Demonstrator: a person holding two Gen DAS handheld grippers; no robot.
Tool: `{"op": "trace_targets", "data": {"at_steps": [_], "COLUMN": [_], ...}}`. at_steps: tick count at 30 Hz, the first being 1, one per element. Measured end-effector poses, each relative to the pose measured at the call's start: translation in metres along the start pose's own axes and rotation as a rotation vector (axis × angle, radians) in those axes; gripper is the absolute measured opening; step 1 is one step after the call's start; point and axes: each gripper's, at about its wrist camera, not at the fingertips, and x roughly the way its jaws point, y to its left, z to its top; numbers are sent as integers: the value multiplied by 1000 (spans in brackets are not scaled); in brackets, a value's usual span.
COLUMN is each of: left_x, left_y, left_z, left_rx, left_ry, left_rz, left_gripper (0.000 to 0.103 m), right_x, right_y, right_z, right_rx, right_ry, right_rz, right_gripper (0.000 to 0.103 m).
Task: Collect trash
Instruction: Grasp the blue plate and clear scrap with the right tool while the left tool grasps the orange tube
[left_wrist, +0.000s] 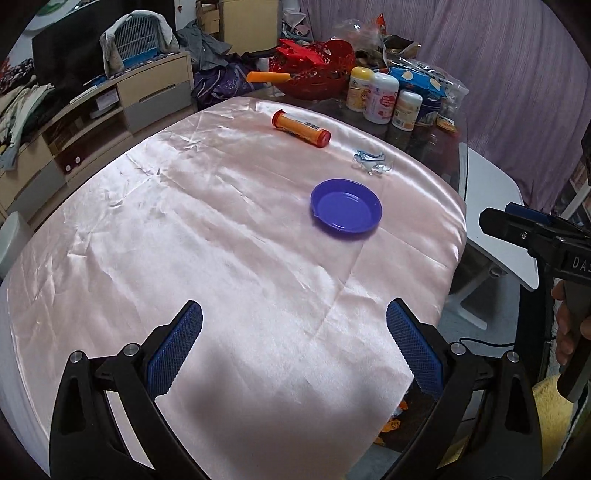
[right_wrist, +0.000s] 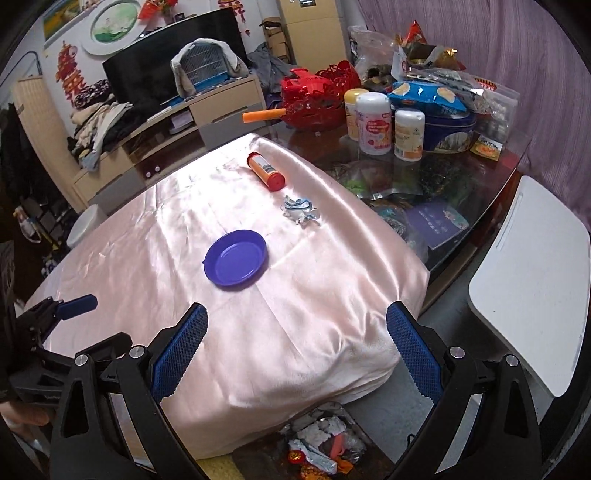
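Both our grippers, left gripper (left_wrist: 294, 345) and right gripper (right_wrist: 297, 347), hover with fingers apart, holding nothing. Crumpled wrapper (right_wrist: 300, 211) looks light and flimsy on slick cloth; we'd pinch its raised middle. Orange tube (right_wrist: 265, 171) looks stiff, may roll.

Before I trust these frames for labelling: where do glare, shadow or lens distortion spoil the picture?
Left wrist view: glare streaks the far part of the shiny pink satin cloth, a dark shadow falls between the open left gripper fingers, and the fisheye bows the table edge. Right wrist view: bright sheen near the orange cylindrical tube; corners vignette black; the round purple plastic plate stays sharp.
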Motion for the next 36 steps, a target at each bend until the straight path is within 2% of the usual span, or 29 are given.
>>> {"op": "trace_targets", "data": {"at_steps": [4, 6, 11, 19, 21, 22, 27, 32, 36], "left_x": [13, 19, 32, 49, 54, 57, 72, 78, 80], "left_y": [0, -1, 5, 27, 29, 30, 34, 50, 57], "left_z": [14, 20, 35, 53, 55, 56, 54, 58, 67], "left_rx": [-10, 5, 2, -46, -58, -59, -48, -92, -104], "left_ry": [13, 12, 28, 50, 61, 67, 96, 105, 99], "left_rz": [-25, -19, -4, -5, -18, -21, -5, 14, 18], "left_gripper": [95, 95, 95, 95, 95, 95, 95, 95, 95], "right_x": [18, 27, 52, 90, 98, 101, 113, 139, 150], "right_y": [-3, -4, 1, 8, 9, 10, 18, 26, 24], "right_z": [12, 19, 37, 66, 73, 76, 89, 89, 82], "right_rx": [16, 19, -1, -67, -83, -94, -202, -305, -300], "right_ry": [8, 12, 23, 31, 31, 23, -5, 65, 129], "right_rz": [5, 29, 59, 81, 100, 103, 158, 194, 258], "right_gripper": [96, 85, 68, 71, 94, 97, 98, 96, 81]}}
